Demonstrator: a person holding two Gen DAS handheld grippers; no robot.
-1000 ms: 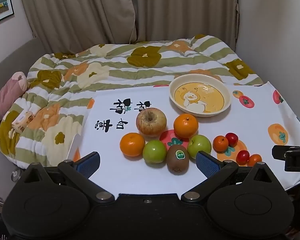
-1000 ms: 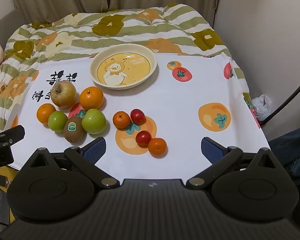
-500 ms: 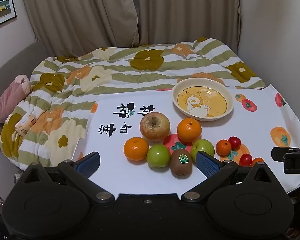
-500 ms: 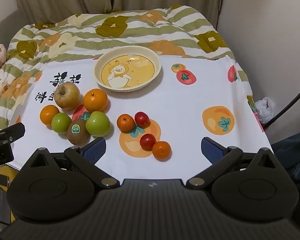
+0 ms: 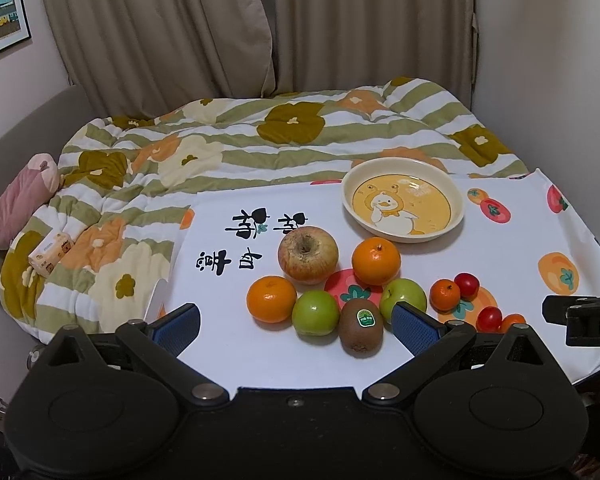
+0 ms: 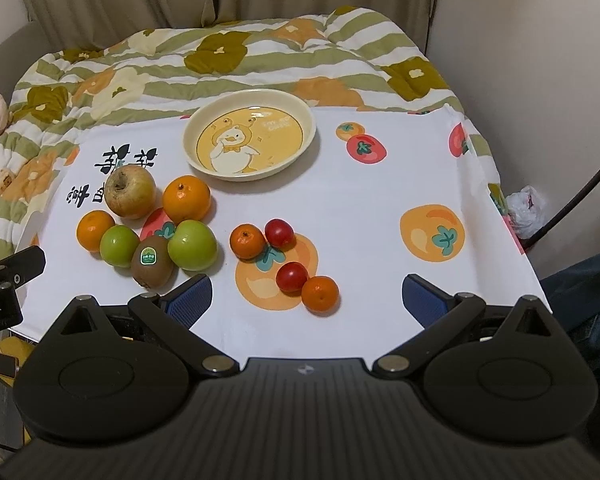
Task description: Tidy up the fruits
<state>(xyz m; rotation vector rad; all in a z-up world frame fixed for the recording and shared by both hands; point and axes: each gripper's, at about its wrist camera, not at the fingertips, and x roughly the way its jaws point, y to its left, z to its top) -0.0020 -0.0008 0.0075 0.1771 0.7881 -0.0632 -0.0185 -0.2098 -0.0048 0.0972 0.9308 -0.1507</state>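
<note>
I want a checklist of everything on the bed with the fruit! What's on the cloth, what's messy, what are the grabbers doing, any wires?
Surface: white fruit-print cloth over a striped flowered quilt.
Job's things: cream duck-picture plate, holding no fruit; russet apple, two big oranges, two green apples, stickered brown kiwi, all clustered; two small oranges and two red cherry tomatoes nearby.
Clutter: tissue pack, pink plush, white plastic bag.
Grippers: left hand-held gripper and right hand-held gripper, both open, holding nothing.
Cables: dark cable at right.
Surroundings: beige curtains, framed picture.
</note>
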